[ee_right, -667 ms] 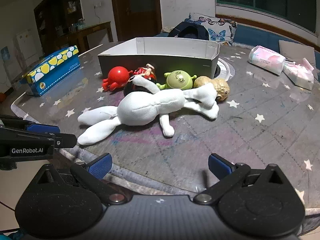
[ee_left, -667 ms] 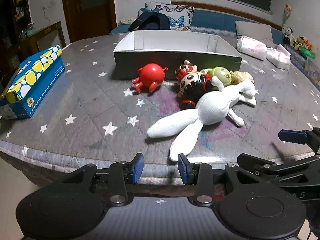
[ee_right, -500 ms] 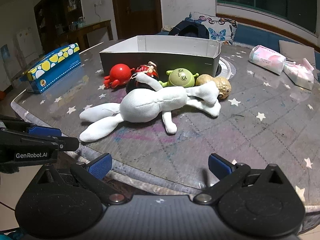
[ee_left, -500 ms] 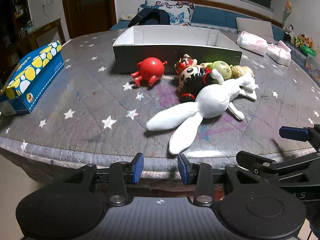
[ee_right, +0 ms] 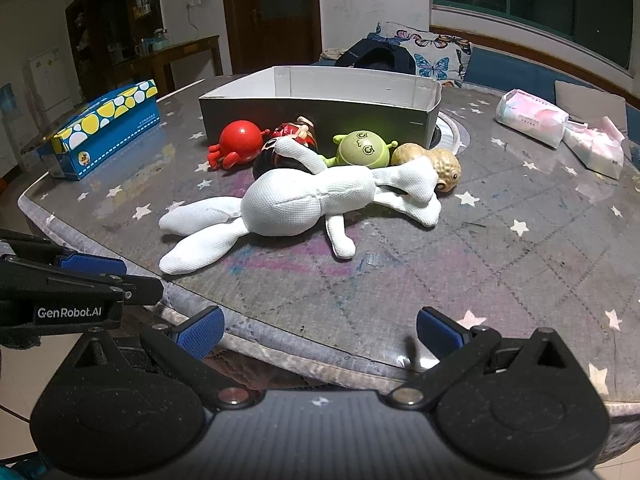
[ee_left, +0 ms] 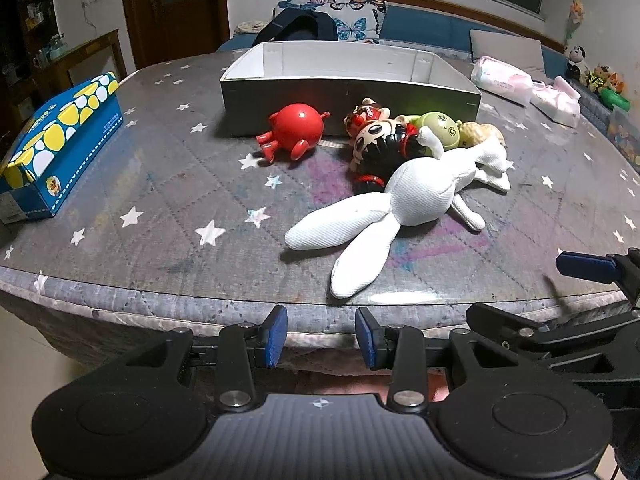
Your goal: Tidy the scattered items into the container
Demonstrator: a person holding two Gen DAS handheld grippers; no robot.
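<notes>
At the near edge of the star-printed surface (ee_left: 168, 184) we hold both tools short of the toys, nothing gripped. From the left: a blue tissue box (ee_left: 60, 148) with yellow and white spots carries small print too fine for us to read; next comes the red round toy (ee_left: 298, 130), then the black-and-red figure (ee_left: 380, 140), the green round-faced toy (ee_left: 442, 128) and a peanut-shaped toy (ee_right: 434, 164), all crowded against the near wall of the open grey box (ee_left: 348, 100) that is to receive them and is so far bare. Across the front of that heap lies the white plush rabbit (ee_left: 420, 192), its long axis slanting from the two ears nearest us up and to the right toward the peanut. Our left gripper (ee_left: 321, 338), jaws apart and empty, points down at the rim with the rabbit's lower ear tip just ahead and slightly right of the gap. Our right gripper (ee_right: 320, 334), jaws spread wide and empty, faces the rabbit's body and legs farther off. We judge the left the nearer for an ear, the right better placed for the torso. Seen from the right, the left tool's side reads "GenRobot.AI". At far right lie pink tissue packs (ee_right: 532, 118), print illegible.
</notes>
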